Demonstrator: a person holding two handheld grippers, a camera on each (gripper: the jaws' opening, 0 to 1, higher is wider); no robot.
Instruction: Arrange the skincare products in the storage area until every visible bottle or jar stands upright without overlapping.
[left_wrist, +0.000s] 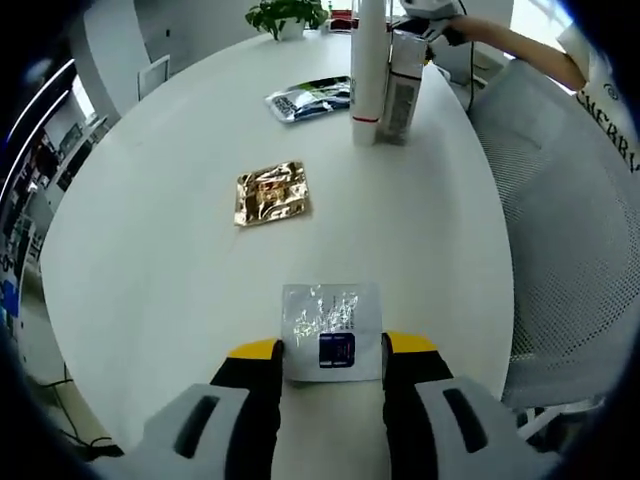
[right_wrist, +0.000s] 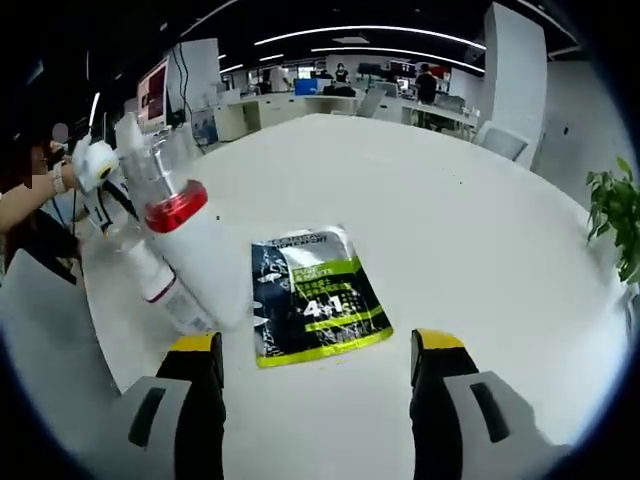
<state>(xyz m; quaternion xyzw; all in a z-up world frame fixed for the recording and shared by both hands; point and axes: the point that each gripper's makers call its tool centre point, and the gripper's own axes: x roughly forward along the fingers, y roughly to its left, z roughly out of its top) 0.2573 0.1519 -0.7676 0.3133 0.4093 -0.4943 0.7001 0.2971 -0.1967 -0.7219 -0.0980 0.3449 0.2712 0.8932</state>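
A silver sachet (left_wrist: 331, 325) with a blue square lies flat on the white round table (left_wrist: 160, 250), right between the yellow tips of my left gripper (left_wrist: 332, 347); the jaws flank its edges and it is not lifted. Farther off lie a gold sachet (left_wrist: 272, 194) and a black-and-green sachet (left_wrist: 312, 98). A tall white bottle (left_wrist: 368, 70) with a red band stands beside a white tube box (left_wrist: 403, 85). In the right gripper view the bottle (right_wrist: 195, 255) and the tube (right_wrist: 165, 290) rise just left of my open right gripper (right_wrist: 317, 350), with the black-and-green sachet (right_wrist: 315, 295) ahead of it.
A mesh office chair (left_wrist: 560, 230) stands close to the table's right edge. A potted plant (left_wrist: 285, 15) sits at the far rim. A person's arm (left_wrist: 520, 45) reaches in behind the bottle. Desks and screens (right_wrist: 300, 90) fill the room beyond.
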